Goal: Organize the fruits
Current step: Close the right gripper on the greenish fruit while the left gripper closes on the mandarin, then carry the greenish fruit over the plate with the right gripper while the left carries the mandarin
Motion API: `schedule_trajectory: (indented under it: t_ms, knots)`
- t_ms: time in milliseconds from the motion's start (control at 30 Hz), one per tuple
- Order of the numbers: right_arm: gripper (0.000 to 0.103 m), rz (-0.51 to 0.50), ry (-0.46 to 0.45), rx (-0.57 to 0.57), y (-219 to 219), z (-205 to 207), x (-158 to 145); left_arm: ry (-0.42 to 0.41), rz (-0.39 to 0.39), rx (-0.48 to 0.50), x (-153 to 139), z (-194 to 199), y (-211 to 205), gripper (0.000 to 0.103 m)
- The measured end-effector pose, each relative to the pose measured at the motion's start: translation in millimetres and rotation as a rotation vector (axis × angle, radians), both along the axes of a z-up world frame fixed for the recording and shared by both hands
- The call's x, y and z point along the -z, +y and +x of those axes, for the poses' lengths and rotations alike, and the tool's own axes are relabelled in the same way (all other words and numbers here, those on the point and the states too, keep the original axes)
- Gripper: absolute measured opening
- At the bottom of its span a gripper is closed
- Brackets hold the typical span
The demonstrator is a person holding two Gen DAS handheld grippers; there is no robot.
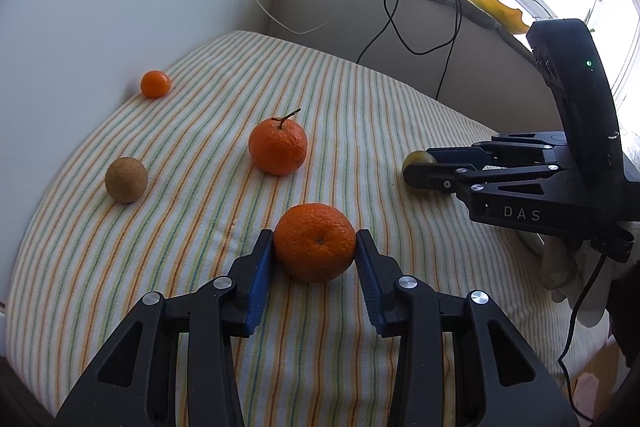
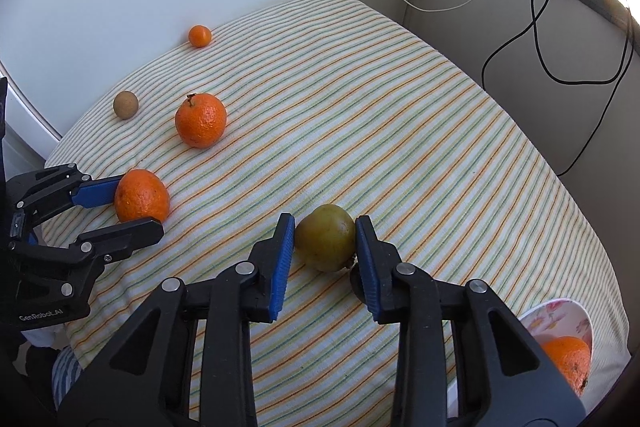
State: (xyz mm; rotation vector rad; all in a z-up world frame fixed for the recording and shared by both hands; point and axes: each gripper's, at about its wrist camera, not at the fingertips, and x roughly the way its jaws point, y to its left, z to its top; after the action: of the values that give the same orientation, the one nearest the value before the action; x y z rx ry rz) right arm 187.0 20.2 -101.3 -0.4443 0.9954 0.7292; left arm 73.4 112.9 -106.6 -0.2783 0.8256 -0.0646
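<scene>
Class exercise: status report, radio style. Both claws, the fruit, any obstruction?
Left claw shut on orange. Right claw shut on green fruit. Both fruits on striped cloth. Nothing in the way.

Only two bits of lettering you can actually read here. From your left wrist camera, the right gripper [image 1: 416,173] reaching in from the right has "DAS" in pale capitals on the near side of its black body, just behind the finger linkage. From your right wrist camera, the left gripper [image 2: 138,205] at the left edge carries "GenRobot.AI" in small white letters low on its black housing. Nothing else you're looking at has any writing, numbers or labels that come through legibly.
</scene>
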Motion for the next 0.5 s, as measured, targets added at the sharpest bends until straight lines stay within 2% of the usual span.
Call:
schedule_trajectory:
  t_ms: [500]
  knots:
    - [0.030, 0.108, -0.009, 0.038, -24, -8, -28, -0.029, -0.015, 0.010, -11, -6, -4, 0.038]
